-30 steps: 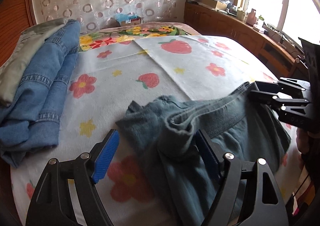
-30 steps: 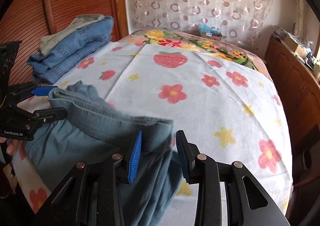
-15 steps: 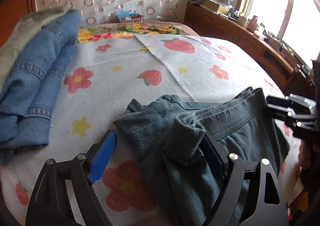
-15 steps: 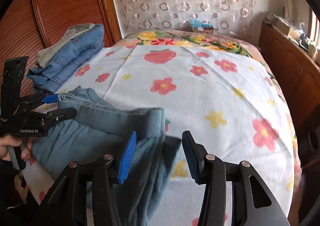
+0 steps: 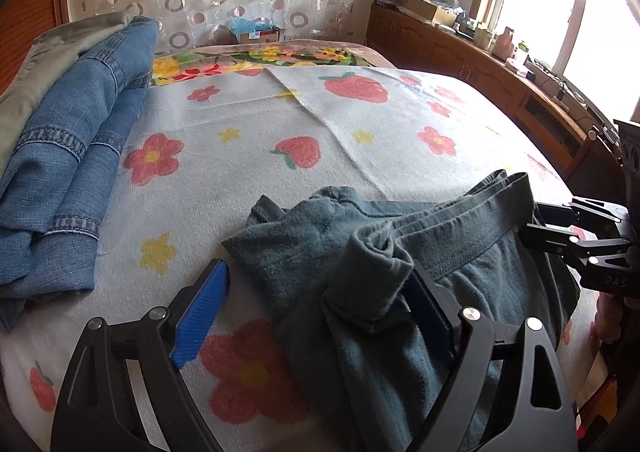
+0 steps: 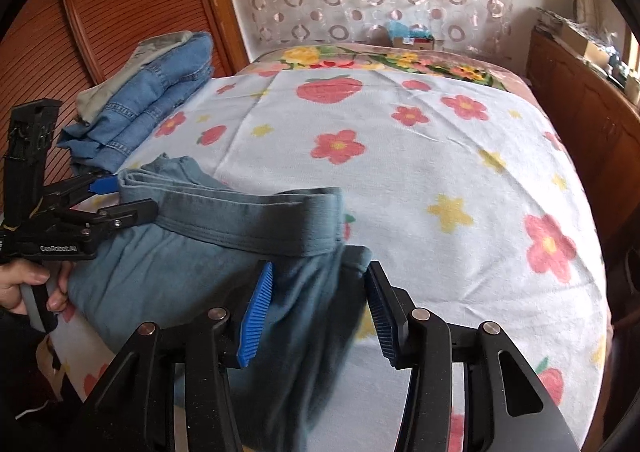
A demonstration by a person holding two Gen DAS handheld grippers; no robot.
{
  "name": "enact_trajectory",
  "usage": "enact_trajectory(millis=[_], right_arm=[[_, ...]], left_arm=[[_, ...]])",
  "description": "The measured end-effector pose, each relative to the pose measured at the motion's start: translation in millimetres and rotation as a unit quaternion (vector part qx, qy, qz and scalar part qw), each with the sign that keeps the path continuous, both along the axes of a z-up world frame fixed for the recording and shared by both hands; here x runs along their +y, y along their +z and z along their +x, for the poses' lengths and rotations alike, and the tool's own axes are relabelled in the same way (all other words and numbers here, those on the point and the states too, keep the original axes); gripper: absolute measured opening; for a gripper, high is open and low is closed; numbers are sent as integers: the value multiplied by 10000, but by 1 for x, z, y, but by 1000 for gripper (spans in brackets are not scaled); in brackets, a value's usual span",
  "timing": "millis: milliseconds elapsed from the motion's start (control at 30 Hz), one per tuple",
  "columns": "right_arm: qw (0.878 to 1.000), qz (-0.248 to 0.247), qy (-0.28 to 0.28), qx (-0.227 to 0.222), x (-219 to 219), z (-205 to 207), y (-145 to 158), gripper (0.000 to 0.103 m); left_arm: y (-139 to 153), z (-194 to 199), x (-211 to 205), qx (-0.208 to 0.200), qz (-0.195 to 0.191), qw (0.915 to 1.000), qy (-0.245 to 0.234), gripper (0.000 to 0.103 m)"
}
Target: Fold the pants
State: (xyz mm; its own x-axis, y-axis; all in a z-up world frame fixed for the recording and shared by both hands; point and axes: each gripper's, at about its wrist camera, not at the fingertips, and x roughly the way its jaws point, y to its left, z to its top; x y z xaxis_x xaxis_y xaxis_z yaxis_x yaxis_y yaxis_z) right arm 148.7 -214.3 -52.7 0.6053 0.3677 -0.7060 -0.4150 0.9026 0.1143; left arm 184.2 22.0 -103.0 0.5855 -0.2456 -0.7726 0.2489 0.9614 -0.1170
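Grey-blue pants point(image 5: 400, 264) lie bunched on the near part of the flowered bedspread point(image 5: 248, 140), waistband across the top. My left gripper point(image 5: 316, 308) is open, with a fold of the waistband lying between its jaws against the right finger. In the right wrist view the pants point(image 6: 208, 252) lie low left, and my right gripper point(image 6: 316, 304) is open with the other end of the waistband between its jaws. Each gripper shows in the other's view: the right one point(image 5: 576, 236) and the left one point(image 6: 108, 200).
A stack of folded blue jeans point(image 5: 76, 156) with a grey-green garment point(image 5: 48, 64) on top lies at the bed's left edge. A wooden cabinet point(image 5: 500, 64) under a window runs along the right side. A wooden panel point(image 6: 120, 4) stands by the jeans stack point(image 6: 152, 92).
The right gripper's jaws have spread wider. Both grippers have shifted slightly; the pants stay bunched on the bed.
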Motion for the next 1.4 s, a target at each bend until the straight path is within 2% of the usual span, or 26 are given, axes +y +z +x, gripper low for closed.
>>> enact_trajectory(millis=[133,533,767,967,1200,1333,1400], right_arm=[[9999,-65,44,-124,4,-3,1,42],[9999,-89,-47,-92,6,-1,-5,42],[9984,-473,-39,-299,17,-5,-8,42],[9988,-405,-26,-282,15,-3,-9,42],[9989,-389,-20,-279,14,-3,-9,42],[9989,-383,-21,-276,14,-3,-9,42],[9989,-381,-21,-276,13,-3,-9,42]], left_arm=[[0,0,0,-1,4,10000,-1,87],[0,0,0,-4,15,10000,-4,88],[0,0,0,-5,15,10000,-5,88],[1,-1,2,18,-91,10000,-7,88],[14,-5,20,98,-743,9972,28,80],[8,0,20,248,-752,9968,83,70],[5,3,21,301,-803,9963,99,69]])
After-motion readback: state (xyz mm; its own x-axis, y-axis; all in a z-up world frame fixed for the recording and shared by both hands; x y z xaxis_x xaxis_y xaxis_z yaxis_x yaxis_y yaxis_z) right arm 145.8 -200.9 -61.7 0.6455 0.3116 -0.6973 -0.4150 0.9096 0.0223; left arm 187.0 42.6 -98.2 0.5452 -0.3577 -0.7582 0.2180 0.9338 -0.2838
